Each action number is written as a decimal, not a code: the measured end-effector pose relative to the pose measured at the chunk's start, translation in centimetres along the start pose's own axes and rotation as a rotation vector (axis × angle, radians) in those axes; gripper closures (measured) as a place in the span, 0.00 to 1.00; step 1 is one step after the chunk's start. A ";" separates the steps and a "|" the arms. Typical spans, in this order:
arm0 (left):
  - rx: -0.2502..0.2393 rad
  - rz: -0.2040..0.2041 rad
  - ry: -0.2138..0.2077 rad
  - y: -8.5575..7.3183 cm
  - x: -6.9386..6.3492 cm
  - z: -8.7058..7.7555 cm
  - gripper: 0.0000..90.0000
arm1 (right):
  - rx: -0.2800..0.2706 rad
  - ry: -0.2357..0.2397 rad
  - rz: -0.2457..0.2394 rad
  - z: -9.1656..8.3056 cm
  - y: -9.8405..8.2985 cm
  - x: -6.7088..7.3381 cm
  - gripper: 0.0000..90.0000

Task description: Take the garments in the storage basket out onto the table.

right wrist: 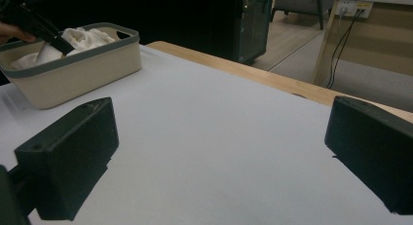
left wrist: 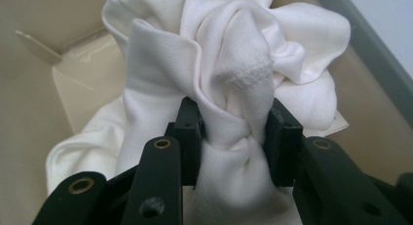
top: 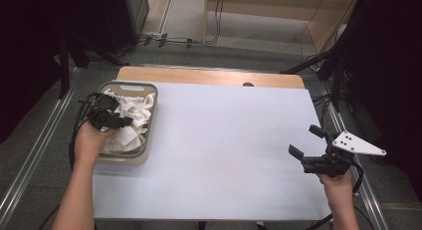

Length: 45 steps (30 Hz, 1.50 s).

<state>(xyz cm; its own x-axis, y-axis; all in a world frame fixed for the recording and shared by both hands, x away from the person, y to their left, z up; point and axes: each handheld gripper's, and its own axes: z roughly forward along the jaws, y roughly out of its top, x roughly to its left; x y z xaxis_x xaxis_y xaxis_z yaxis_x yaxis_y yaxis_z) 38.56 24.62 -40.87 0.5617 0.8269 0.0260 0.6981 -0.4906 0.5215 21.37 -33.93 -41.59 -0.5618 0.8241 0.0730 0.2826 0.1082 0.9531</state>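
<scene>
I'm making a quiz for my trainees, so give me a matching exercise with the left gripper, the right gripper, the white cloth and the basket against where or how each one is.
Things:
1. left gripper
2. right gripper
3. white cloth
4. basket

States:
A. jaws apart above the bare white table cover
B. bunched up, pinched between two jaws
C. beige with a grey rim, at the table's left edge
D. shut on fabric, over the basket

Pairs: 1-D, 2-A, 3-B, 4-C
</scene>
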 end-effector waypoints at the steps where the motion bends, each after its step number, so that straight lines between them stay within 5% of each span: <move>1: -0.012 0.003 -0.003 0.0 0.0 -0.1 0.73 | 0.001 0.000 0.000 0.0 0.0 0.0 0.00; 19: -0.191 0.090 -0.064 -0.1 -0.3 -2.1 0.73 | 0.003 0.000 0.003 0.1 -0.1 -0.1 0.00; 45: -0.378 0.155 -0.205 1.2 -1.7 -4.5 0.73 | -0.001 -0.006 0.013 -0.1 -0.2 -0.3 0.00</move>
<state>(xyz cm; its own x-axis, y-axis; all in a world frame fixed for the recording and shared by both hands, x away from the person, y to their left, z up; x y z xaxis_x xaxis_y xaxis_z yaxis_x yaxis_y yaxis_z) 36.41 23.87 -36.45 0.7498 0.6613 -0.0213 0.4092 -0.4382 0.8004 21.38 -34.29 -41.74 -0.5537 0.8285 0.0834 0.2892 0.0974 0.9523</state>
